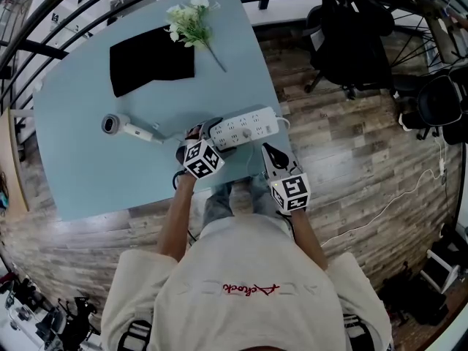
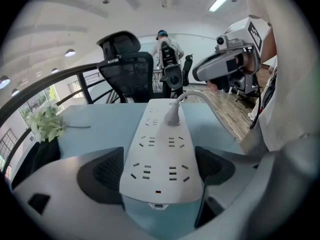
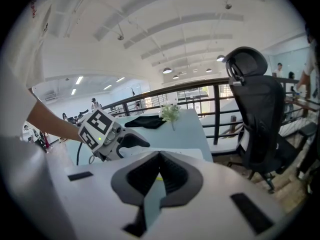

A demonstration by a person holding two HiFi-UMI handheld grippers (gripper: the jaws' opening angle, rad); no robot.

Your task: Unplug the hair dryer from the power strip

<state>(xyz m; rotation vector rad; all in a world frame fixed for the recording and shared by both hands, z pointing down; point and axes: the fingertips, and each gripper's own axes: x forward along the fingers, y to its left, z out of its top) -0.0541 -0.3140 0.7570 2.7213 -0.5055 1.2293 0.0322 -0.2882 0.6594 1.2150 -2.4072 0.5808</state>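
- My left gripper (image 2: 159, 169): jaws spread wide, straddling one end of the white power strip (image 1: 245, 128). The pads sit beside its edges and do not press.
- My right gripper (image 3: 156, 176): pressed together, nothing in it, held near the strip's other end.
- White plug (image 2: 173, 115): seated in a socket partway along the strip.
- Hair dryer (image 1: 124, 127): lying on the blue surface (image 1: 88, 167), left of the strip.
- Further back: black cloth (image 1: 151, 68), flowers (image 1: 189, 20).
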